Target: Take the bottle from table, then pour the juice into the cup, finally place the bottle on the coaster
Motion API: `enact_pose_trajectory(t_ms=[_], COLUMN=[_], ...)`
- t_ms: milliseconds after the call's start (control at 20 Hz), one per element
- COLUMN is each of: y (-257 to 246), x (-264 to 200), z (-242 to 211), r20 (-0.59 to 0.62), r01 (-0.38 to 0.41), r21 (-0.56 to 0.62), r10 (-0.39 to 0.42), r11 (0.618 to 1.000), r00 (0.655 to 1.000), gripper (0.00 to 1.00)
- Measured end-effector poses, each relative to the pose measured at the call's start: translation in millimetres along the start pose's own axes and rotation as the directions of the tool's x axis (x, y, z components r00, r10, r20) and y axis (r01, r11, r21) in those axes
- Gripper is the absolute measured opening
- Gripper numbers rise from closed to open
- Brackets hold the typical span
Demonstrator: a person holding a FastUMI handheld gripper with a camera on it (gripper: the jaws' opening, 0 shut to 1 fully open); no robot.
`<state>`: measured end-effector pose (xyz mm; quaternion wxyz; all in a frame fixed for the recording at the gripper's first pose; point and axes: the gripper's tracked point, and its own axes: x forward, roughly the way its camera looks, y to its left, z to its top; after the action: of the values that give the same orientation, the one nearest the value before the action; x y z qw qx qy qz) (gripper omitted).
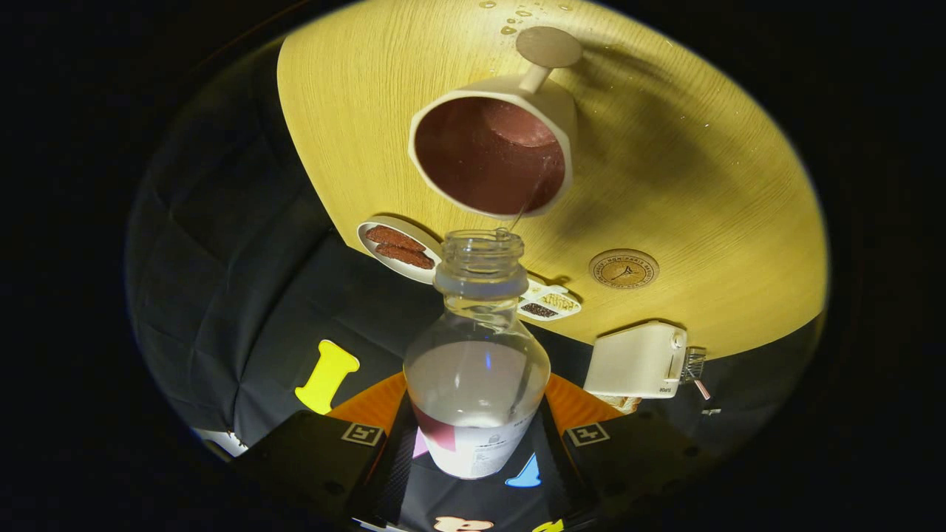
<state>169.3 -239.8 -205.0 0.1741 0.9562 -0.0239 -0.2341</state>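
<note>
Pale wood-grain worktop (702, 185) carries the cup (494, 151), the round coaster (624, 268), a plate of biscuits (397, 247), a small snack tray (548, 303) and a toaster (639, 360). You are mid-pour: the bottle (477, 362) is off the worktop and tipped, a thin stream runs from its open mouth into the cup just beyond, and placing it on the coaster remains. Your claw (473, 443) is clenched on the bottle's lower body, both fingers pressing, and pitched steeply toward the cup.
</note>
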Motion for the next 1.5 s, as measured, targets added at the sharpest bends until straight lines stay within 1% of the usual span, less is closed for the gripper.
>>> enact_pose_trajectory(t_ms=[1000,1300,1500], y=[-1,1,4], x=[-5,-6,-9], z=[4,8,13], r20=[0.003,0.015,0.029], r01=[0.025,0.006,-0.024], r21=[0.012,0.003,-0.018], r10=[-0.025,-0.006,0.025], r11=[1.000,1.000,1.000], r00=[1.000,1.000,0.999], gripper=[0.74,0.74,0.74])
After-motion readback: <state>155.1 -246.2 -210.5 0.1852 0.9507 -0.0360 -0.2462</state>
